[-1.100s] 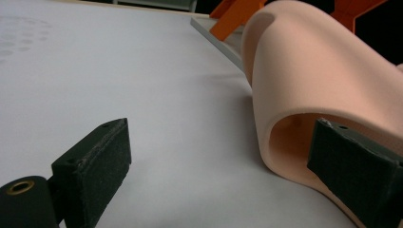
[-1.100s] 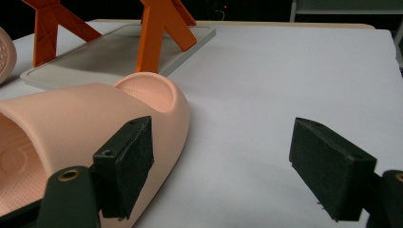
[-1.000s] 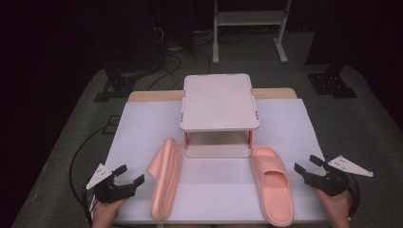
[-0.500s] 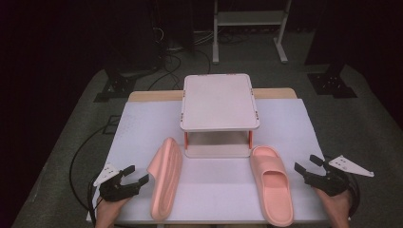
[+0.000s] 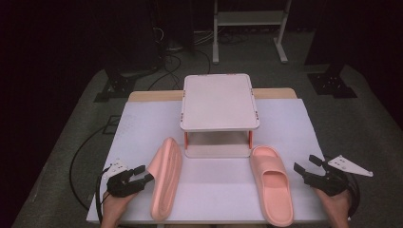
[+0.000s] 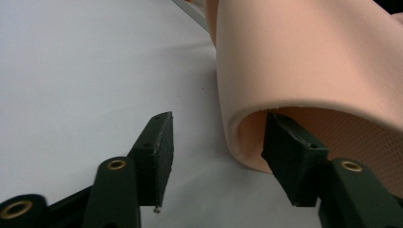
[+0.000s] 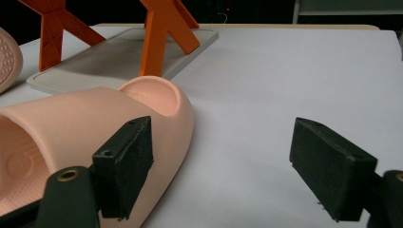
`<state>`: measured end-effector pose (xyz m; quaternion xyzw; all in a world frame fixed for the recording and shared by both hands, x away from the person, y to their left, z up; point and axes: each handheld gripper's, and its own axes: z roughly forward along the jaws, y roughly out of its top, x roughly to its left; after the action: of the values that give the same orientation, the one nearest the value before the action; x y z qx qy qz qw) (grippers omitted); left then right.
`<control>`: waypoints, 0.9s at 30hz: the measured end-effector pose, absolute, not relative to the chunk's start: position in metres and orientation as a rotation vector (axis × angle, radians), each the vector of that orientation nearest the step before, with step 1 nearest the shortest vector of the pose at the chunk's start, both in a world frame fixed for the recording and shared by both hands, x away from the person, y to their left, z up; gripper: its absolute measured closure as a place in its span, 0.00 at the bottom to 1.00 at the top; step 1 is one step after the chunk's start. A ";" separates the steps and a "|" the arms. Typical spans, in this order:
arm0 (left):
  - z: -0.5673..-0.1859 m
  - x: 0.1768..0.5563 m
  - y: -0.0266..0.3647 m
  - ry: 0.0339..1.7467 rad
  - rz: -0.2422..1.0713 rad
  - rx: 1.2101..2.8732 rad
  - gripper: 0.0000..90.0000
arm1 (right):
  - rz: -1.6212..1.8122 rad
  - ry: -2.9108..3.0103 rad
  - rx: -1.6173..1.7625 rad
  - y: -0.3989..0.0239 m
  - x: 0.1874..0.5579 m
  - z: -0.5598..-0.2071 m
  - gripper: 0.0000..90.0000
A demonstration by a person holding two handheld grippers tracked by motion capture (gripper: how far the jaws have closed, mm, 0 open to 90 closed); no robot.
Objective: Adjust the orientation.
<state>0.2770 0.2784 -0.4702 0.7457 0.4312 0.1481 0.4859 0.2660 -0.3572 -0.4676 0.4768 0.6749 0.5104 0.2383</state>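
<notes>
Two pink slippers lie on the white-covered table [image 5: 142,128]. The left slipper [image 5: 166,183] rests on its side, and my left gripper [image 5: 145,173] is right at its left flank. In the left gripper view, the slipper's strap [image 6: 304,52] arches over the right pad [image 6: 287,156], which sits inside the opening. The left pad [image 6: 157,152] stands clear of the strap's outside. The left gripper [image 6: 219,118] has just been closing and is still open around the strap's edge. The right slipper [image 5: 272,183] lies sole down. My right gripper [image 5: 305,163] stands open beside the right slipper [image 7: 71,137].
A small two-tier shelf [image 5: 218,102] with orange legs [image 7: 159,33] stands mid-table behind the slippers. Black cables [image 5: 83,156] trail off the table's left side. A metal rack [image 5: 249,19] stands on the floor beyond. Bare cloth [image 7: 294,71] lies to the right of the right slipper.
My left gripper has shifted right up to the left slipper and its jaws have narrowed around the strap's edge. The right gripper and both slippers have stayed put.
</notes>
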 end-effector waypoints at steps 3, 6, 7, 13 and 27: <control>-0.471 0.279 0.275 1.056 0.351 1.818 0.54 | 1.395 1.852 1.306 -0.357 0.266 -0.468 0.24; -0.471 0.281 0.274 1.054 0.351 1.833 0.57 | 1.395 1.851 1.305 -0.357 0.266 -0.468 0.24; -0.472 0.282 0.273 1.051 0.346 1.837 0.57 | 1.395 1.851 1.305 -0.357 0.266 -0.468 0.24; -0.471 0.283 0.271 1.059 0.325 1.816 0.64 | 1.392 1.859 1.312 -0.357 0.266 -0.468 0.24; -0.466 0.281 0.268 1.046 0.302 1.783 0.75 | 1.389 1.861 1.307 -0.356 0.266 -0.468 0.24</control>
<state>0.2812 0.2683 -0.4659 0.7380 0.4330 0.1251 0.5022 0.2659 -0.3558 -0.4680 0.4766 0.6787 0.5066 0.2359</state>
